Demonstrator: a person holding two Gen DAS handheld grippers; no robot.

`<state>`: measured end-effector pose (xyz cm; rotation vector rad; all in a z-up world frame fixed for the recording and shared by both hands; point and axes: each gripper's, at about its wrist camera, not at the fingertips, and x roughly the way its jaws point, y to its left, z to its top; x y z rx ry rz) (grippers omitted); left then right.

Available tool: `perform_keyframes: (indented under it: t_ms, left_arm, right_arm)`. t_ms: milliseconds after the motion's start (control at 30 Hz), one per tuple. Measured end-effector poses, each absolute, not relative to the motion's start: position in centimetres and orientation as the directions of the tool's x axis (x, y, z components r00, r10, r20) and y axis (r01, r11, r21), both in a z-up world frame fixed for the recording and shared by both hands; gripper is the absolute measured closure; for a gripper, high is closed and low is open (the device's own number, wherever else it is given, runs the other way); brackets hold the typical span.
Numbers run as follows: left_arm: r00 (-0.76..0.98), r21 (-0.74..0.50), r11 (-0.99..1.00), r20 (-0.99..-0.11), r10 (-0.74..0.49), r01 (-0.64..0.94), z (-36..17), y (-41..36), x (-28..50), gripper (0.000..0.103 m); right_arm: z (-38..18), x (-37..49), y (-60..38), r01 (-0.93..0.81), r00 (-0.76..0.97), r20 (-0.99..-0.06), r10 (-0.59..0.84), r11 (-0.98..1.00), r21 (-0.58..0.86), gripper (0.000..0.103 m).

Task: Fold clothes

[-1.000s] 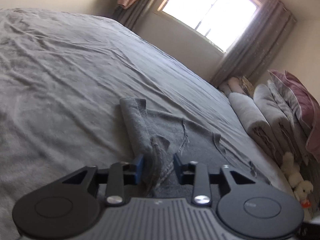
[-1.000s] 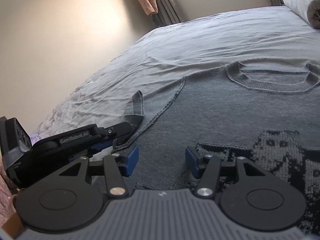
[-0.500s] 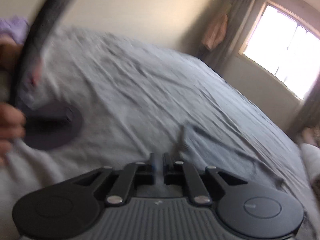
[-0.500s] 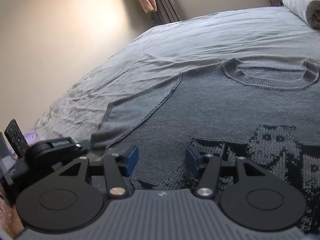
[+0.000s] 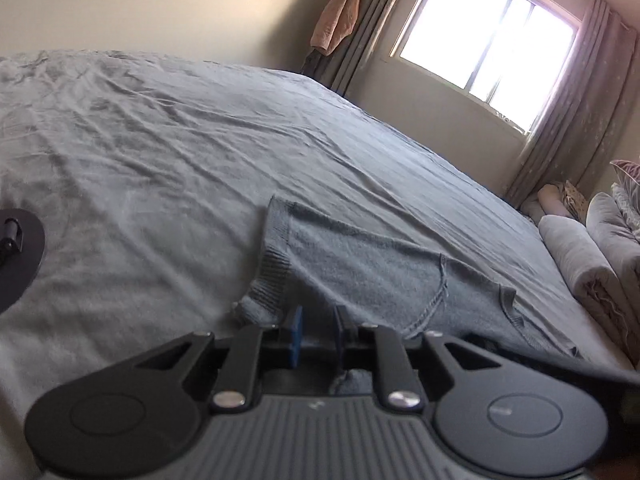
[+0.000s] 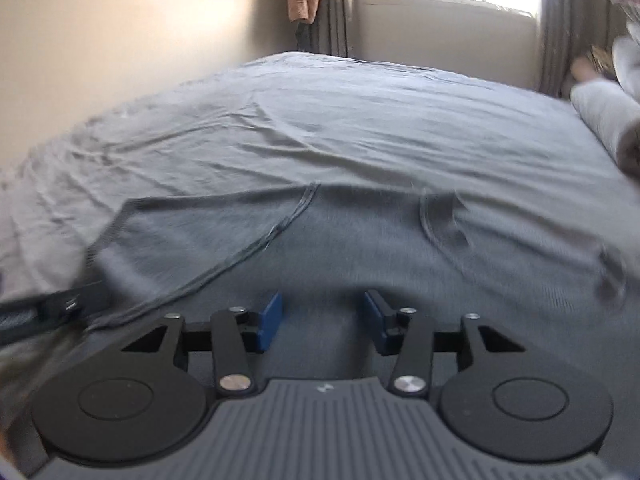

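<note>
Looking along my left gripper [image 5: 316, 330], I see its blue pads [image 5: 296, 334] a narrow gap apart and easing wider, with the grey knitted sweater [image 5: 360, 268] just ahead of the tips; whether any knit sits between the pads I cannot tell, and nothing looks pinched. The sweater lies flat on the grey bed sheet [image 5: 160, 152], and its sleeve [image 5: 276, 256] is folded in over the body so the ribbed cuff ends right beside my left fingertips. At the left edge of that view a dark round piece of my other tool [image 5: 18, 256] shows.

My right gripper [image 6: 320, 314] hovers low over the sweater's body, its blue pads well apart but drawing together, with only flat knit under the gap and nothing clamped. This view is smeared. The armhole seam [image 6: 276, 228] curves away in front of the left pad, the ribbed collar [image 6: 440, 216] lies farther off to the right, and part of my left tool [image 6: 60, 304] pokes in at the left.

Beyond the bed are a bright window [image 5: 484, 48], grey curtains [image 5: 568, 116], a pinkish towel [image 5: 336, 24] hanging by them, and rolled bedding [image 5: 576, 252] on the right
</note>
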<state>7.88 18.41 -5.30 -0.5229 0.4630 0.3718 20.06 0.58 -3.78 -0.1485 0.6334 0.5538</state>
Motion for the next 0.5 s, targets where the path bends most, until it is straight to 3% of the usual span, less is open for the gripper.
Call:
perform_keyframes:
  t_ms: [67,300,500]
  left_arm:
    - [0.832,-0.389,0.804,-0.510,0.219,-0.450,-5.4,18.3,7.8,0.086]
    - [0.829,-0.377,0.809,-0.513,0.223,-0.451,-5.2,17.7,7.5,0.085]
    - [0.840,-0.372,0.830,-0.507,0.193,-0.415,-4.9,17.6,7.6,0.069]
  right_arm:
    - [-3.9,22.0,1.4,-0.530,0.673,-0.601,0.432,0.848,0.015,0.068]
    - [-4.0,28.1,4.4,-0.496,0.697,-0.609,0.378,0.868,-0.029,0.070]
    - [-3.3,30.6,5.5,-0.456,0.718,-0.609,0.338,0.889,-0.045,0.071]
